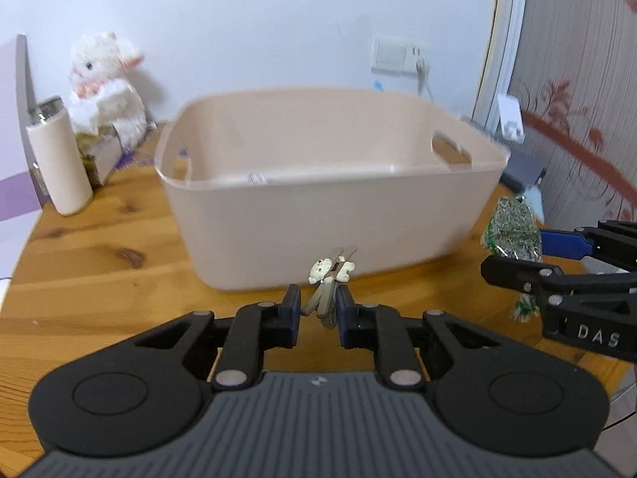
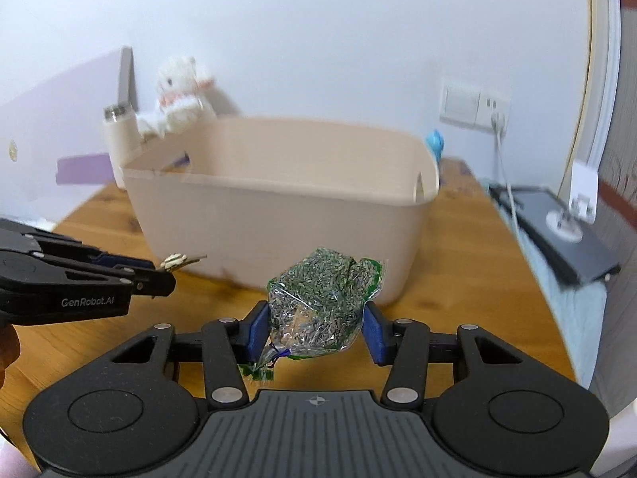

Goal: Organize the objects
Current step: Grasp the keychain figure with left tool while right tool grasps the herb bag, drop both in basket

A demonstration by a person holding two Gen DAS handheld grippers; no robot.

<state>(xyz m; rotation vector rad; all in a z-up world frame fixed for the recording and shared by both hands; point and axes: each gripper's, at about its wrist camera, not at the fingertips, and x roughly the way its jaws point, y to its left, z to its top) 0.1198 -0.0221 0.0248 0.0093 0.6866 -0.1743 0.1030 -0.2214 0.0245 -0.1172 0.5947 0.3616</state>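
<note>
At twelve o'clock from both tongs sits the beige bin [image 1: 318, 199] on the desk [image 1: 99, 271]. Left tongs [image 1: 317, 308] pinch a bear clip [image 1: 330, 275]; right tongs [image 2: 316, 328] squeeze a herb bag [image 2: 322, 298]. Best lift both clear above the rim before releasing.

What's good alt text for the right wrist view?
The right gripper clamps a clear bag of green-grey dried bits above a wooden table, just short of an open beige plastic bin. At left, the left gripper holds a small bear-charm clip; a white plush toy sits behind the bin.
</note>
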